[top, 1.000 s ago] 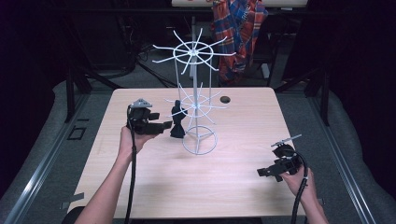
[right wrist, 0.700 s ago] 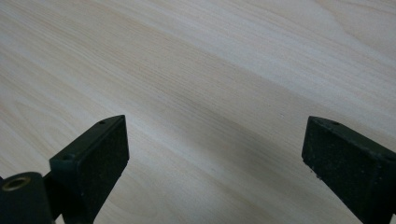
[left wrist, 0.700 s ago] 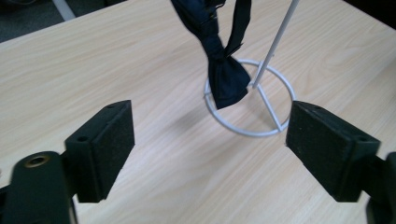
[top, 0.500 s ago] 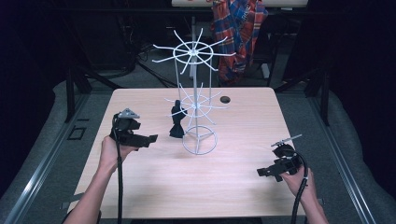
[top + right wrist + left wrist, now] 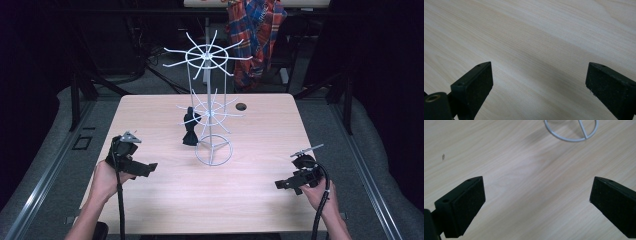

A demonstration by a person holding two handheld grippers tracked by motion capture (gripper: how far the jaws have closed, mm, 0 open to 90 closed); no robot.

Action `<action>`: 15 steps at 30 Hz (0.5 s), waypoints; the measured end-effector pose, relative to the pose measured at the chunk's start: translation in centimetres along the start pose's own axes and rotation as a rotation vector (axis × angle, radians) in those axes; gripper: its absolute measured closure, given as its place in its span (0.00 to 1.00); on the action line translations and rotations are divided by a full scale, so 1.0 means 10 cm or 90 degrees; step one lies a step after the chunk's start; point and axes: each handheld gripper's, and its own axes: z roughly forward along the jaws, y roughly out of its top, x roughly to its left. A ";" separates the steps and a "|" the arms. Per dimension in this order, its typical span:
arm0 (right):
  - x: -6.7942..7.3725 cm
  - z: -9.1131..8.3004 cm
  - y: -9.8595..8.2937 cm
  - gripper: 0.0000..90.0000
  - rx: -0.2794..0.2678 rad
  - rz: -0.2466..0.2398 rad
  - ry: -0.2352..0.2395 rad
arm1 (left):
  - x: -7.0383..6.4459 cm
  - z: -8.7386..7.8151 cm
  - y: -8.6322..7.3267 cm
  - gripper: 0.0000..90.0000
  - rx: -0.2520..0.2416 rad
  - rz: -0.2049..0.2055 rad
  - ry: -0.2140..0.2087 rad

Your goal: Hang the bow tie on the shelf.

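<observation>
One white wire stand (image 5: 208, 112) with two spoked tiers, one black bow (image 5: 190, 131) hung on the lower tier, two grippers, left (image 5: 148, 168) and right (image 5: 280, 184), one wooden table (image 5: 250, 150), one plaid shirt (image 5: 256, 35) behind.

A small black bow (image 5: 190, 131) hangs on a lower spoke of the white wire rack (image 5: 211, 114), at its nine o'clock side.

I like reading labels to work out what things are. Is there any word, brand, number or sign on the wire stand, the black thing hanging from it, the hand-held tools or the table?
None can be read: no lettering shows on the white wire stand, the black item hanging on it, the left gripper, the right gripper or the wooden table.
</observation>
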 end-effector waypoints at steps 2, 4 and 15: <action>0.00 0.00 0.00 0.08 0.000 0.000 0.000 | -0.02 0.01 -0.04 0.00 0.021 0.002 -0.001; 0.00 0.00 0.00 0.08 0.001 0.000 0.000 | -0.04 0.03 -0.09 0.00 0.035 0.006 0.002; 0.00 0.01 0.00 0.08 0.000 -0.002 0.002 | -0.07 0.16 -0.36 0.00 0.086 -0.011 0.003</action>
